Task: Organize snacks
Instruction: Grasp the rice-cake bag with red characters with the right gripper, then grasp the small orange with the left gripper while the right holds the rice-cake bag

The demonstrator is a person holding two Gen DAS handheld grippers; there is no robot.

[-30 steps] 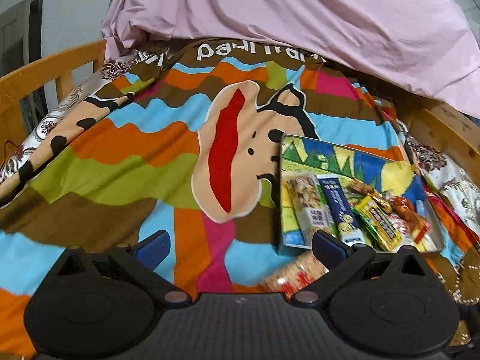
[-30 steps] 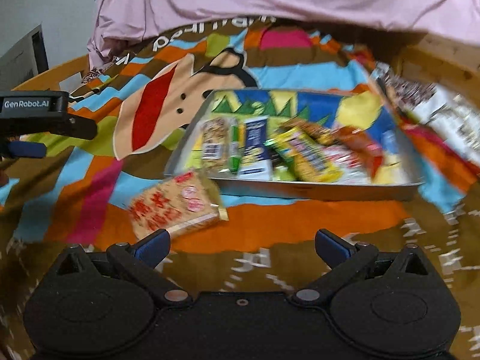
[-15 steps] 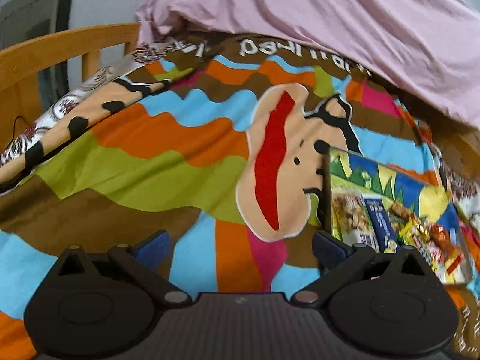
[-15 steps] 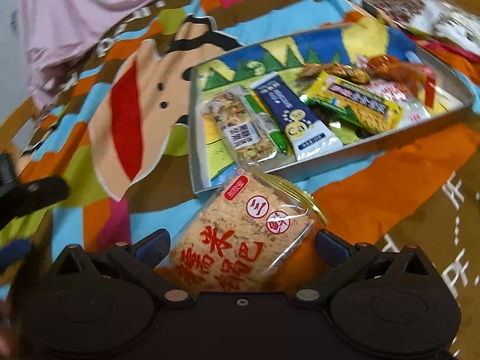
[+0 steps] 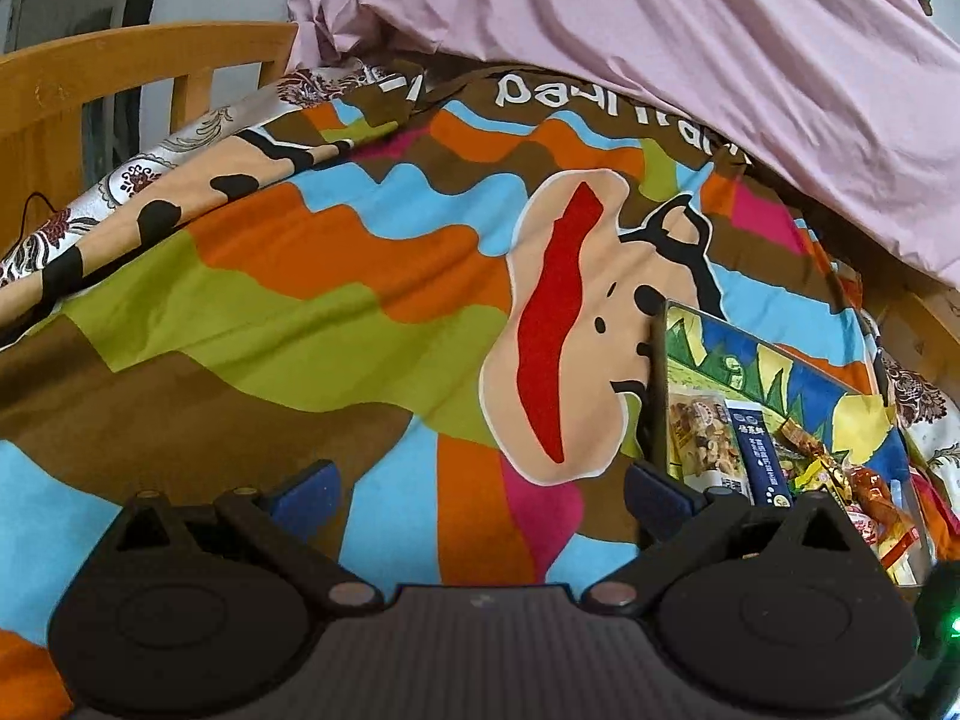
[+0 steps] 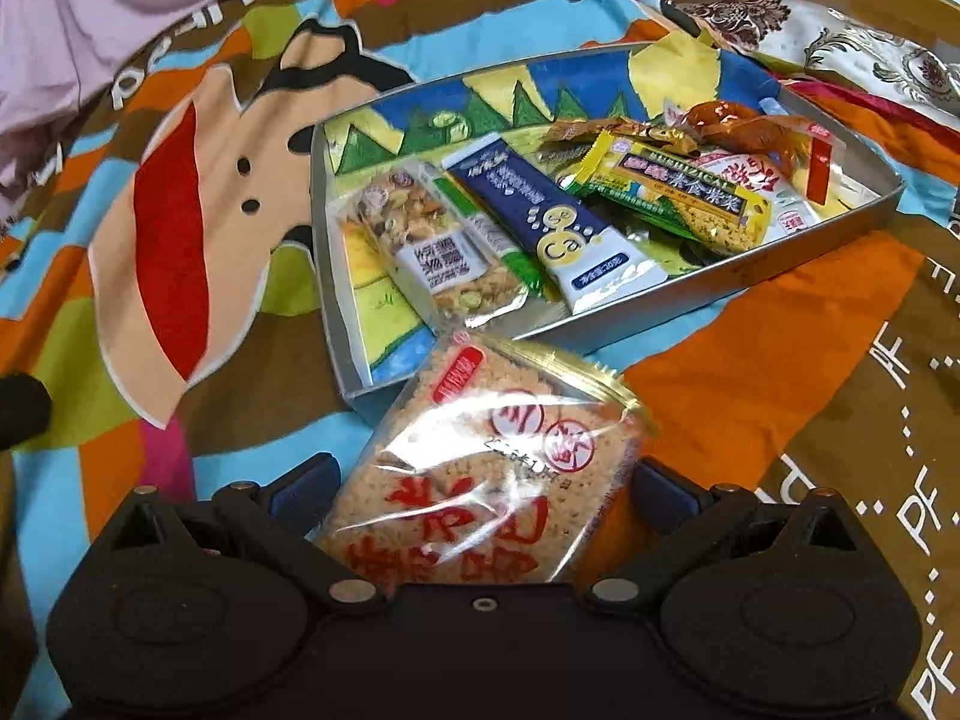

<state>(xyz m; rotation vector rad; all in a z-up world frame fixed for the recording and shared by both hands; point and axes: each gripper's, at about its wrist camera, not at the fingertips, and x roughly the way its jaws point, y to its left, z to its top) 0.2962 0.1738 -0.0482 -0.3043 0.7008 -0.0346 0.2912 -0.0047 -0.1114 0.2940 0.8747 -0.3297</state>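
Note:
A clear packet of rice cracker [image 6: 498,420] with red print lies on the colourful blanket, just in front of the metal tray [image 6: 780,252]. My right gripper [image 6: 483,483] is open, and the packet's near end sits between its blue fingers. The tray holds several snacks: a nut bar [image 6: 432,246], a dark blue sachet [image 6: 558,222], a yellow-green bar [image 6: 678,192] and an orange-brown wrapper [image 6: 738,126]. My left gripper [image 5: 480,486] hangs open over bare blanket, left of the tray [image 5: 659,384], with nothing between its fingers.
The cartoon-print blanket [image 5: 360,276] covers a bed. A pink sheet [image 5: 660,30] is heaped at the far end. A wooden rail [image 5: 120,66] runs along the left, and a floral cloth [image 6: 870,54] lies beyond the tray. A black part of the left tool [image 6: 21,414] shows at the left edge.
My right gripper has come down and forward until the rice cracker packet lies between its fingers. My left gripper has swung left, pushing the tray to its view's right edge.

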